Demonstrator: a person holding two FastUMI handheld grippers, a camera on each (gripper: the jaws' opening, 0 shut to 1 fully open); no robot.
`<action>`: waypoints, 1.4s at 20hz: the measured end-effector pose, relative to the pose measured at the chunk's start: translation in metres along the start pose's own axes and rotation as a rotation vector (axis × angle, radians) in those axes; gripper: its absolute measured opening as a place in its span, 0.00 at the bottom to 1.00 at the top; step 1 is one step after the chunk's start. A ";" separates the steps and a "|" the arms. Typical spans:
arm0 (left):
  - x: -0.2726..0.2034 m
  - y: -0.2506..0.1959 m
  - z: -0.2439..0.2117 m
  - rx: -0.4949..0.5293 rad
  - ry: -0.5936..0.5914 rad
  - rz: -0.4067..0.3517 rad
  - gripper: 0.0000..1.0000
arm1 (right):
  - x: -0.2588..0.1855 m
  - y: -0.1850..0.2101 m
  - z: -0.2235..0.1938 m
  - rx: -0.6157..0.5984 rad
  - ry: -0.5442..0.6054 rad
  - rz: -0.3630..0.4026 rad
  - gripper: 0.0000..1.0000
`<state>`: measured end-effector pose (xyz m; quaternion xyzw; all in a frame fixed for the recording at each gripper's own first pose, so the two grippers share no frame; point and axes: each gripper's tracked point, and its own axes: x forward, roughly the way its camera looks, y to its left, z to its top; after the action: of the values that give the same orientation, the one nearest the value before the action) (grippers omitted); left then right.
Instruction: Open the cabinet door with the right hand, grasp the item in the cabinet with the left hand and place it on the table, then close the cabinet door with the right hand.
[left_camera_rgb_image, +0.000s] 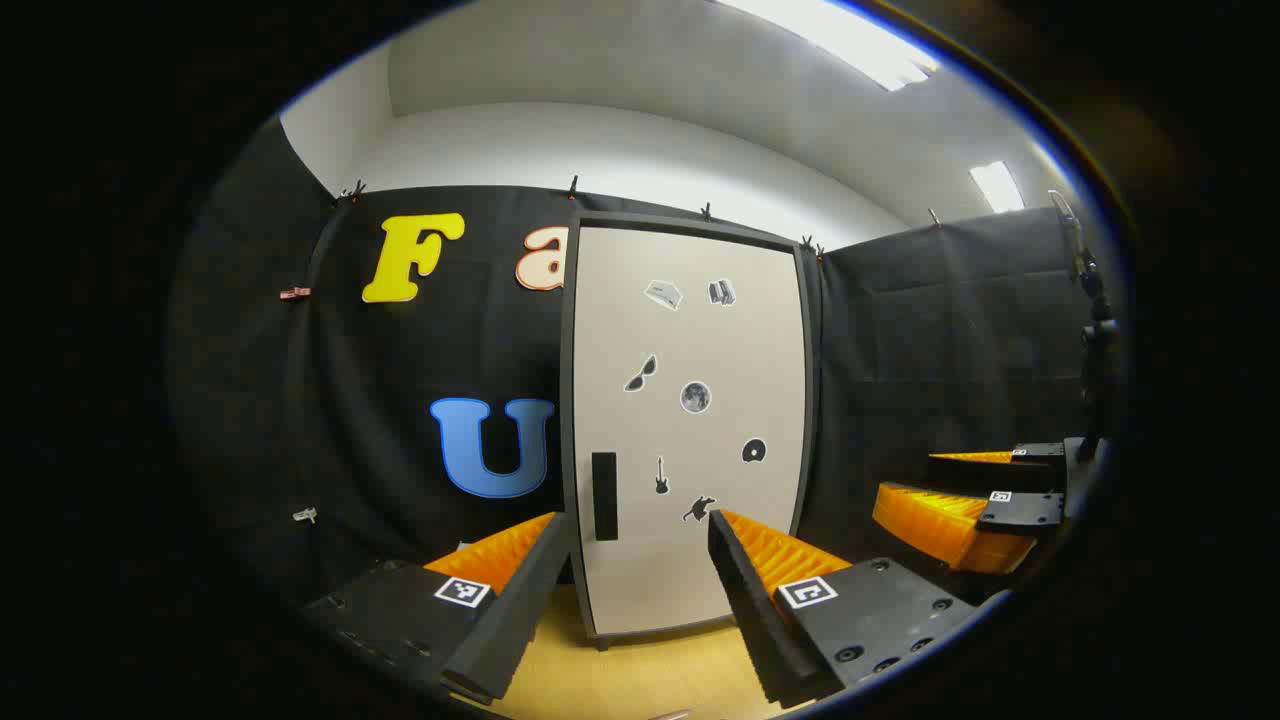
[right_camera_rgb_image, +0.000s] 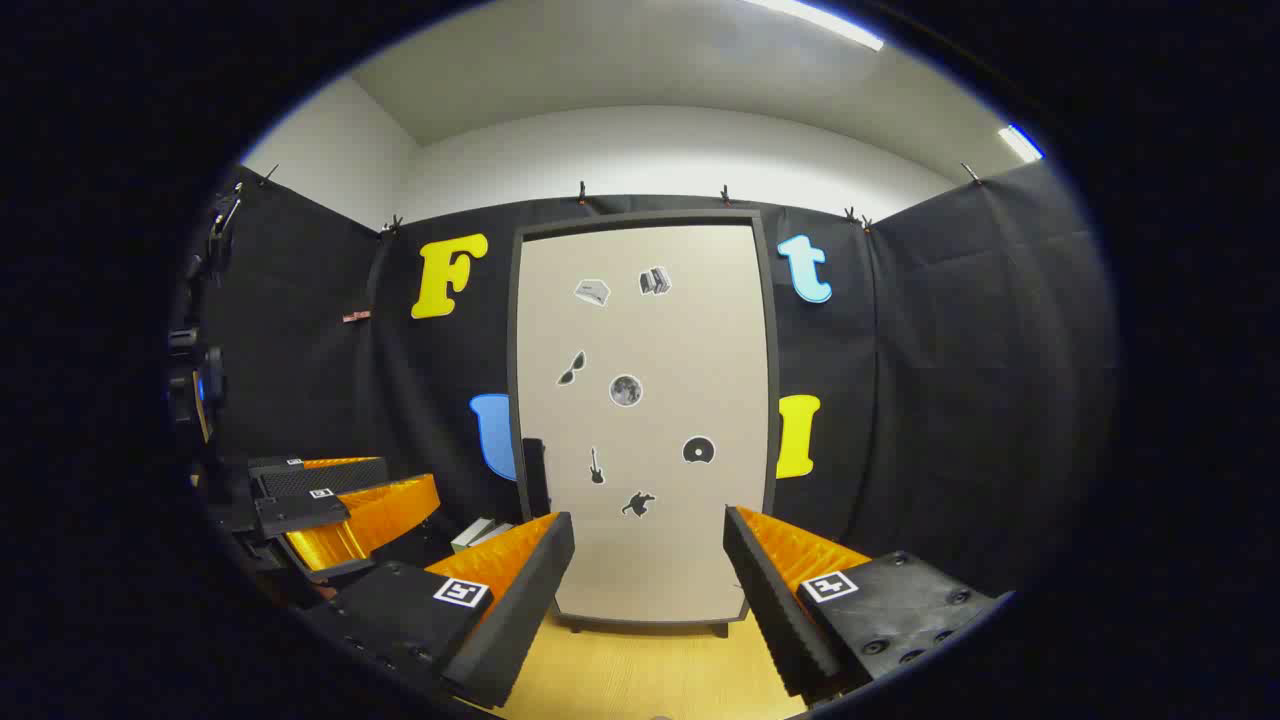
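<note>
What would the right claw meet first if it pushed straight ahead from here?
Most likely the closed cabinet door, on its lower panel right of the dark handle. The right claw is open, with nothing visible between; depth is uncertain.

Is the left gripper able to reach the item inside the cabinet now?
Probably not yet. The cabinet door is shut, so it blocks the inside. The left gripper is open in front of it, apart from it.

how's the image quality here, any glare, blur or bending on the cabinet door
Left gripper view: sharp, ceiling light blown out, cabinet door evenly lit, its edges bowed by the fisheye. Right gripper view: the door is also crisp and glare-free, its frame curving outward; the booth's corners fall dark.
</note>
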<state>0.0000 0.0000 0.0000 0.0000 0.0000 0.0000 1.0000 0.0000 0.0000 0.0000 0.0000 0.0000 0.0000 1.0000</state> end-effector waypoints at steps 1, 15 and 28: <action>0.000 0.001 -0.001 -0.001 0.003 0.002 0.89 | 0.002 -0.001 0.001 0.004 -0.004 -0.004 0.97; -0.004 0.009 0.002 -0.014 -0.022 0.011 0.89 | 0.005 0.005 -0.003 0.001 0.001 0.001 0.97; -0.006 0.034 0.000 0.007 -0.028 0.037 0.89 | 0.023 0.024 -0.012 0.009 0.014 0.013 0.97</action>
<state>-0.0064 0.0337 0.0002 0.0035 -0.0139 0.0185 0.9997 0.0227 0.0239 -0.0124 0.0043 0.0069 0.0063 0.9999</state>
